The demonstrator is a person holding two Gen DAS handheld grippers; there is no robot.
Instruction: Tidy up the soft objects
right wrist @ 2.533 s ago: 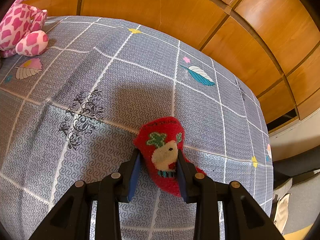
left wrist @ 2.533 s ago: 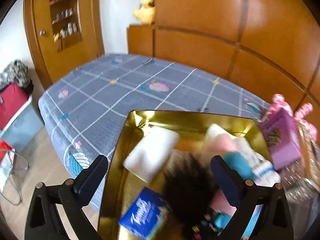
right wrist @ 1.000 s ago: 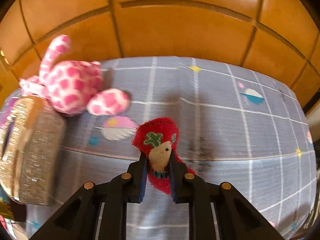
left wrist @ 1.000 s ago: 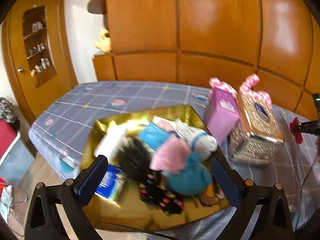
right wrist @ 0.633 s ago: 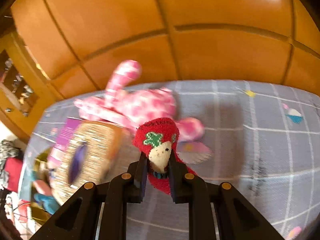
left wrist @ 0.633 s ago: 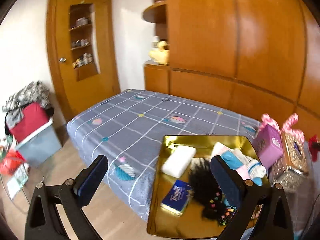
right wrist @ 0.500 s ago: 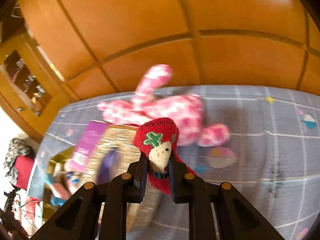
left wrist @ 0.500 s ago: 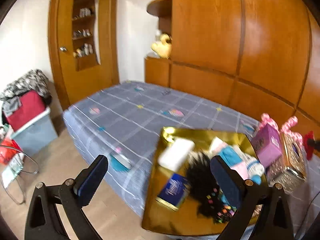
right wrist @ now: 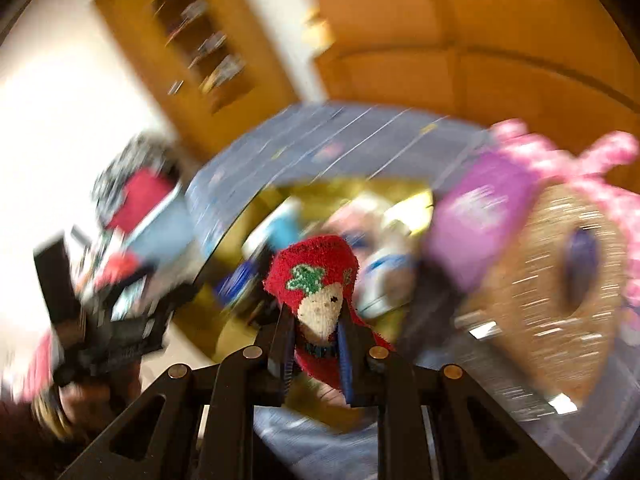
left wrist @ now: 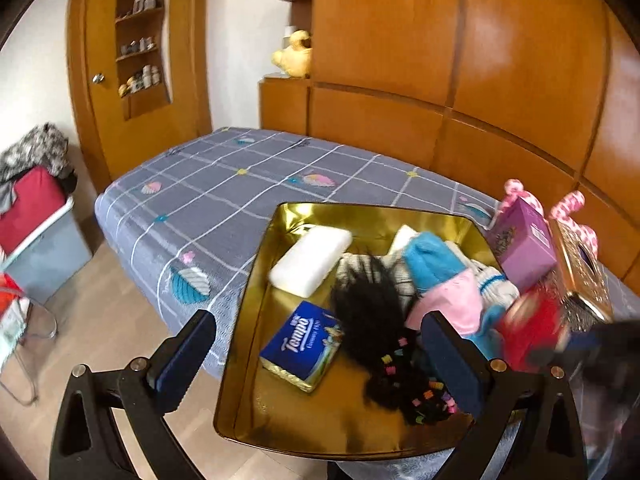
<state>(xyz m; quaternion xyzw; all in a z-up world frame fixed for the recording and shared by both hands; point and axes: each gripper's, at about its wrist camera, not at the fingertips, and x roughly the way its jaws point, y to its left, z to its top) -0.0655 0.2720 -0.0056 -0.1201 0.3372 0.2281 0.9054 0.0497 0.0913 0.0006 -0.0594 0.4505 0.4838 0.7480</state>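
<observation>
My right gripper (right wrist: pixel 316 332) is shut on a red sock (right wrist: pixel 316 280) with a green and white pattern and holds it in the air over the near right side of the gold tray (right wrist: pixel 240 220). The sock shows blurred in the left wrist view (left wrist: pixel 532 324) with the right gripper (left wrist: pixel 568 348) behind it. My left gripper (left wrist: pixel 320 348) is open and empty above the gold tray (left wrist: pixel 256 392). The tray holds a black furry thing (left wrist: pixel 368 312), blue and pink socks (left wrist: pixel 436 264), a white pack (left wrist: pixel 310 260) and a blue tissue pack (left wrist: pixel 304 344).
The tray lies on a grey checked bed (left wrist: pixel 208 184). A purple box (left wrist: pixel 520 240), a glittery gold box (left wrist: pixel 580 268) and a pink spotted plush (right wrist: pixel 560 156) stand right of the tray. Wooden wall panels rise behind. A red bag and bin (left wrist: pixel 36 216) stand on the floor at left.
My right gripper has swung left with the red sock, from beside the pink plush to over the tray's right side. My left gripper has stayed open and come closer over the tray.
</observation>
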